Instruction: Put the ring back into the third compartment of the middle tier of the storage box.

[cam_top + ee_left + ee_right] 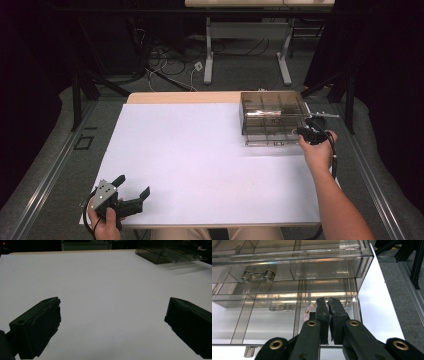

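Observation:
A smoky clear compartment box [270, 107] stands at the table's far right, its clear lower tray [269, 325] pulled out toward me. My right gripper [306, 132] [327, 302] reaches over the tray's right-hand compartment with its jaws shut. A short string of pink beads [307, 312] curves out from beside the left jaw tip, apparently pinched there. My left gripper [134, 185] [112, 315] rests at the table's near left corner, jaws wide apart, nothing between them. From the left gripper view the box [172, 252] sits far off at the upper right.
The white tabletop [200, 160] stretches between the two hands. Another table's legs [209, 50] and loose cables lie on the floor beyond the far edge. Dark frame posts [350, 105] stand right of the box, near the table's right edge [384, 315].

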Available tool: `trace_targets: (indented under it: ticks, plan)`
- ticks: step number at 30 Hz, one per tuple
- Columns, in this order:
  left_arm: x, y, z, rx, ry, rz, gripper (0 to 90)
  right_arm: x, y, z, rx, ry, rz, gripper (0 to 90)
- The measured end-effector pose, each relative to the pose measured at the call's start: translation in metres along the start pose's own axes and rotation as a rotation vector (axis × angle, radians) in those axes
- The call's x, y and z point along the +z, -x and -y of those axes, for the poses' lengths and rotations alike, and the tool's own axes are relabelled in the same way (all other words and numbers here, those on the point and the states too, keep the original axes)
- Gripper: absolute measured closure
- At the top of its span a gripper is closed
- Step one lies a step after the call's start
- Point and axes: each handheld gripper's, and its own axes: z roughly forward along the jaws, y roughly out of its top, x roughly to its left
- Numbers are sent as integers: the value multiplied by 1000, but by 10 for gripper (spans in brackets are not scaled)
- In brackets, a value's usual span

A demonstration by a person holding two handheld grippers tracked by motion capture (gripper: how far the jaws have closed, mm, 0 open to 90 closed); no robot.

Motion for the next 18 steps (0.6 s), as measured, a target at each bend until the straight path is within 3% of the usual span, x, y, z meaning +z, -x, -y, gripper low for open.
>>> trace_targets:
  ticks: [10, 18]
  plan:
    - [1, 0, -1, 8, -1, 3, 4, 1, -2, 1, -19, -2, -1, 869]
    - [1, 0, -1, 9, -4, 5, 3, -2, -4, 0, -35, 22, -15, 753]
